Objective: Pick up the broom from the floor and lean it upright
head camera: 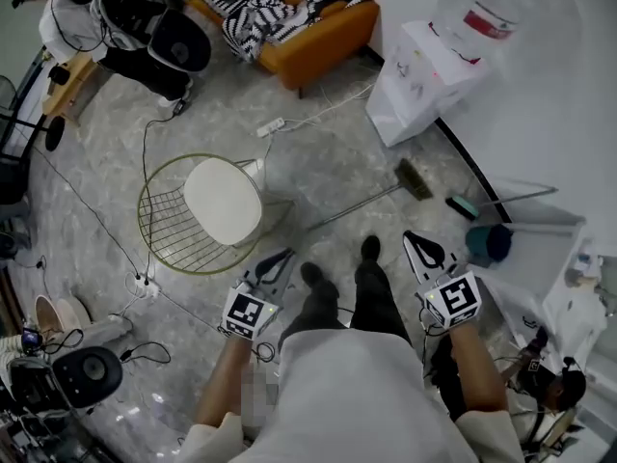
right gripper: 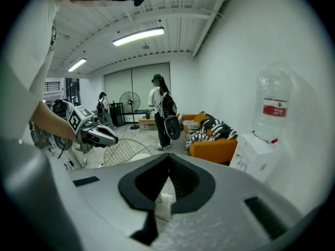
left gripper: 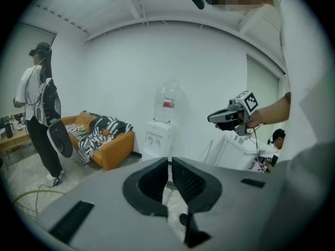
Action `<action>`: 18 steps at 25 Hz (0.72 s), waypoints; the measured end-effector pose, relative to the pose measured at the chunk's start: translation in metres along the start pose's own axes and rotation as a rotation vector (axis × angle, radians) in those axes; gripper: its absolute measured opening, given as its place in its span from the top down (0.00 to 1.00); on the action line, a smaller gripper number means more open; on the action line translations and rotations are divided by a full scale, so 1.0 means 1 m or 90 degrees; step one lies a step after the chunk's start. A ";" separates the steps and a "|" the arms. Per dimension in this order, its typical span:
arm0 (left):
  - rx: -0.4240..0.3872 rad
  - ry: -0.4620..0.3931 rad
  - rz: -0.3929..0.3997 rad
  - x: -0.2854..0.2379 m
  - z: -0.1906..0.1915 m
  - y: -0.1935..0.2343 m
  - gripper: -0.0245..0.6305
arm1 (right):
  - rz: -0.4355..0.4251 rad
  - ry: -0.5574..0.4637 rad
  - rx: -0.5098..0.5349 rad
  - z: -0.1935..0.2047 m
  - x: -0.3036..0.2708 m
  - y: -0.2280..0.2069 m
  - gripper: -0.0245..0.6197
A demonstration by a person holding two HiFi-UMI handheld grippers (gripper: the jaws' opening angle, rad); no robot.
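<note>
Nearby, the water bottle label (head camera: 486, 22) is illegible; left gripper (head camera: 281, 258) and right gripper (head camera: 415, 243) sit clenched, empty.

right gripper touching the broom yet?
Apart. Head view: broom lies on the floor, bare floor showing between it and the shut right gripper.
</note>
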State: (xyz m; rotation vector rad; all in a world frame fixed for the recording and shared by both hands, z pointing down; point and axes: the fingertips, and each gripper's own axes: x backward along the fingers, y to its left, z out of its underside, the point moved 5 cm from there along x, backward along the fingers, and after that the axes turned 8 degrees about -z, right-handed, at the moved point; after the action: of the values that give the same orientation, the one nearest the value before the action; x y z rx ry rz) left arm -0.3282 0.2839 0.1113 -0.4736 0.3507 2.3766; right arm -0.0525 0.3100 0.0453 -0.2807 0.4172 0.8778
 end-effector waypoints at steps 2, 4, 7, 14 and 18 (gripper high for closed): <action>-0.004 0.003 -0.009 -0.014 0.002 0.002 0.93 | -0.019 0.004 -0.001 0.002 -0.010 -0.010 0.96; -0.008 0.006 -0.018 -0.029 0.008 0.006 0.93 | -0.039 0.010 0.000 0.007 -0.022 -0.021 0.96; -0.007 0.019 -0.021 -0.052 0.020 0.009 0.93 | -0.065 0.030 0.005 0.023 -0.042 -0.037 0.96; 0.000 0.053 -0.030 -0.103 0.065 0.018 0.93 | -0.122 0.076 -0.003 0.074 -0.094 -0.067 0.96; 0.007 0.087 -0.030 -0.141 0.110 0.025 0.93 | -0.144 0.096 -0.009 0.108 -0.131 -0.086 0.96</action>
State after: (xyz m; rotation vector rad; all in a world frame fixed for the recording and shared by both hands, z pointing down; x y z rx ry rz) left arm -0.2721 0.2260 0.2732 -0.6343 0.4106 2.3016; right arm -0.0328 0.2121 0.2072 -0.4010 0.5081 0.6404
